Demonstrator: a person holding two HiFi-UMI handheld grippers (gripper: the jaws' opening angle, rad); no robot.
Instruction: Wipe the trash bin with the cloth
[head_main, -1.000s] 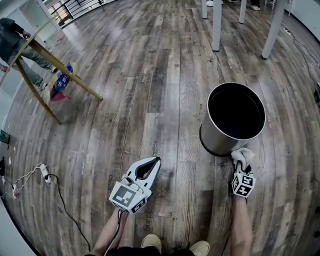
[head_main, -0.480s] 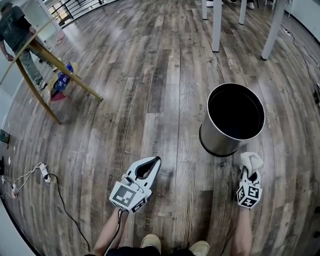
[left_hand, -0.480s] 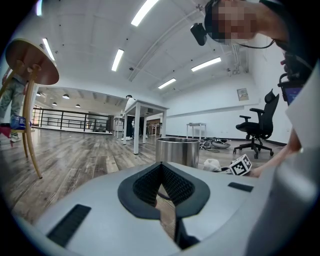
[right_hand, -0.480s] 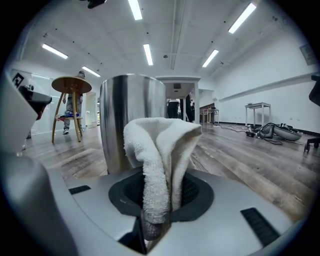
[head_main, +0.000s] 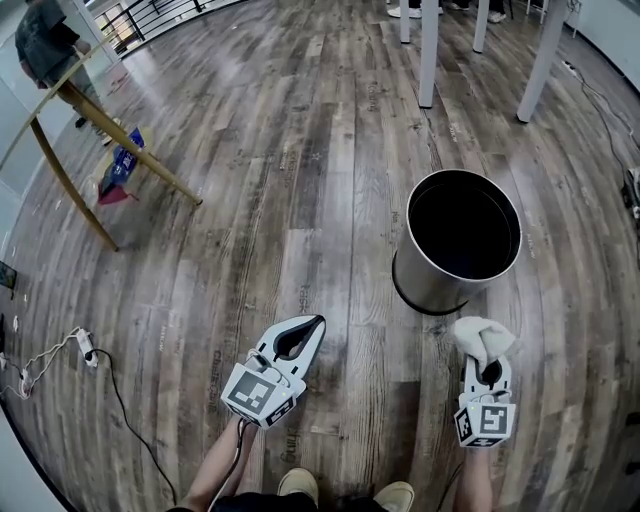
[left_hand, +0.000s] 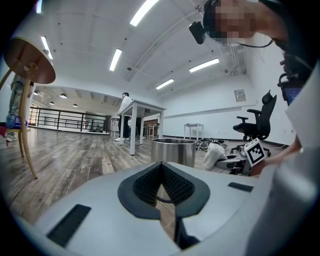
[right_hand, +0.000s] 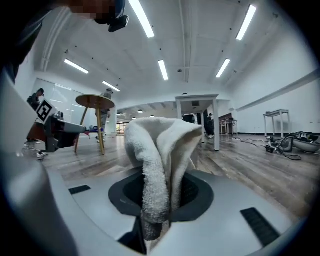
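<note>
A round steel trash bin (head_main: 426, 283) with a dark inside stands open on the wood floor, ahead and to the right. My right gripper (head_main: 484, 356) is shut on a white terry cloth (head_main: 481, 335), which bunches over its tips just short of the bin's near side, apart from it. In the right gripper view the cloth (right_hand: 161, 145) fills the jaws of the right gripper (right_hand: 159, 207) and hides the bin. My left gripper (head_main: 314, 323) is shut and empty, low over the floor left of the bin. The left gripper view shows the bin (left_hand: 173, 151) and the cloth (left_hand: 215, 155).
White table legs (head_main: 429, 52) stand beyond the bin. A wooden tripod table (head_main: 120, 135) with a blue bag (head_main: 122, 160) beneath is far left, a person beside it. A white cable with plug (head_main: 85, 346) lies at the left. My shoes (head_main: 300, 484) show at the bottom edge.
My right gripper has pulled the cloth back from the bin's wall, toward me and a little right. The left gripper has stayed put. The person far left has shifted.
</note>
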